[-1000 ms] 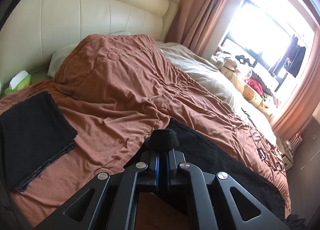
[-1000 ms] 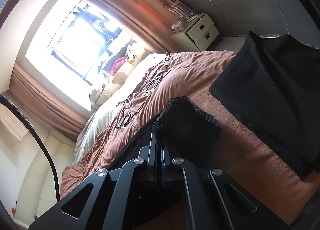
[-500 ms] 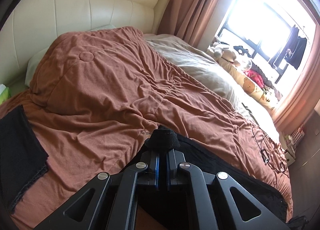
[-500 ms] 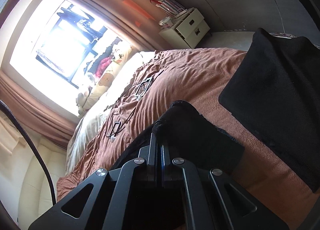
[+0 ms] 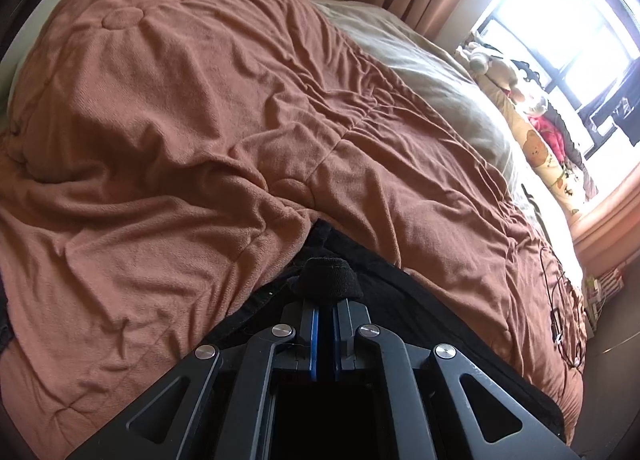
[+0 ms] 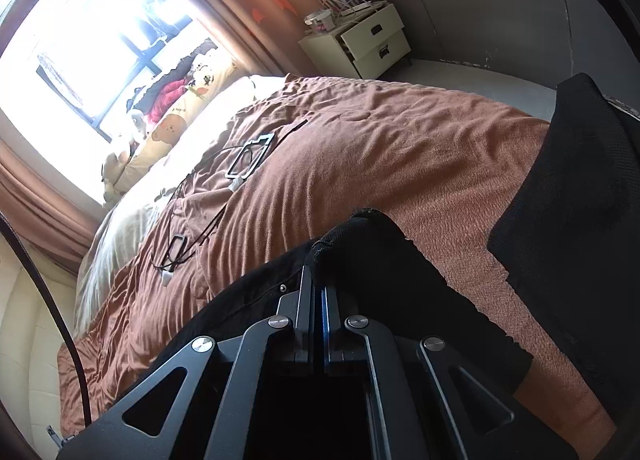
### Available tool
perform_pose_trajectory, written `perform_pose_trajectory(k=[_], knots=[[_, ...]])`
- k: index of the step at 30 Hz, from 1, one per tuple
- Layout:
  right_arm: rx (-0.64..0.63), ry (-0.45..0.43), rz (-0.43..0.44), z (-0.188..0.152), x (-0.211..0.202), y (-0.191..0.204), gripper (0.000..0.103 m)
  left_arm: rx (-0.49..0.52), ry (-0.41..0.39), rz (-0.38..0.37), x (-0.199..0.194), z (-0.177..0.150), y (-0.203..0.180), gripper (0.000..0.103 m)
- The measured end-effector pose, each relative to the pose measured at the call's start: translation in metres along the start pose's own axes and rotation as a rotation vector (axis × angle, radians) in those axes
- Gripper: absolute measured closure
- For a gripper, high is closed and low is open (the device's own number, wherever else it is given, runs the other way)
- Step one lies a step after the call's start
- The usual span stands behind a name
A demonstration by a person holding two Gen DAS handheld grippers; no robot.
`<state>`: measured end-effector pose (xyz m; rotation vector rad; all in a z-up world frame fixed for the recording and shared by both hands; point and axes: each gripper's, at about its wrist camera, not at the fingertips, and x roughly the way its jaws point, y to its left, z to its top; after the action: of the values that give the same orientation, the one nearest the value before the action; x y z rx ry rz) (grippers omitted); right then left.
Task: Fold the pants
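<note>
The black pants (image 5: 420, 312) lie on the brown blanket (image 5: 180, 120) of the bed. My left gripper (image 5: 325, 300) is shut on a bunched edge of the pants, low over the blanket. My right gripper (image 6: 318, 280) is shut on another edge of the same pants (image 6: 384, 260), low over the blanket (image 6: 360, 148). The fabric hides both pairs of fingertips.
A folded black garment (image 6: 580, 200) lies on the blanket to the right. Cables and small frames (image 6: 248, 160) lie further along the bed. Stuffed toys (image 5: 536, 132) and a pale sheet (image 5: 432, 72) run along the window side. A bedside cabinet (image 6: 360, 40) stands beyond the bed.
Both grippers have moved forward and down over the bed with the pants still held. The folded black garment has slid out of the left wrist view and toward the right edge of the right wrist view.
</note>
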<state>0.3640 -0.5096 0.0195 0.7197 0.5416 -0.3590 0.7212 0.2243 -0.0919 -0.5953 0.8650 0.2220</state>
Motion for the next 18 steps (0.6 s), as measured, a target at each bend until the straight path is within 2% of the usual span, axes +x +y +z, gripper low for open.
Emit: perform_pose_trajectory(k=[12,15,18], knots=[[-0.021,0.031,-0.061,0.02,0.059,0.024,0.103,-0.077,0.045,0.08,0.062,0.02,-0.007,0.098],[-0.026,0.025,-0.081,0.022,0.075,0.029,0.103,-0.098,0.077,0.093,0.079,0.02,-0.006,0.097],[-0.036,0.034,-0.115,0.021,0.092,0.033,0.103,-0.086,0.135,0.107,0.097,0.017,-0.008,0.091]])
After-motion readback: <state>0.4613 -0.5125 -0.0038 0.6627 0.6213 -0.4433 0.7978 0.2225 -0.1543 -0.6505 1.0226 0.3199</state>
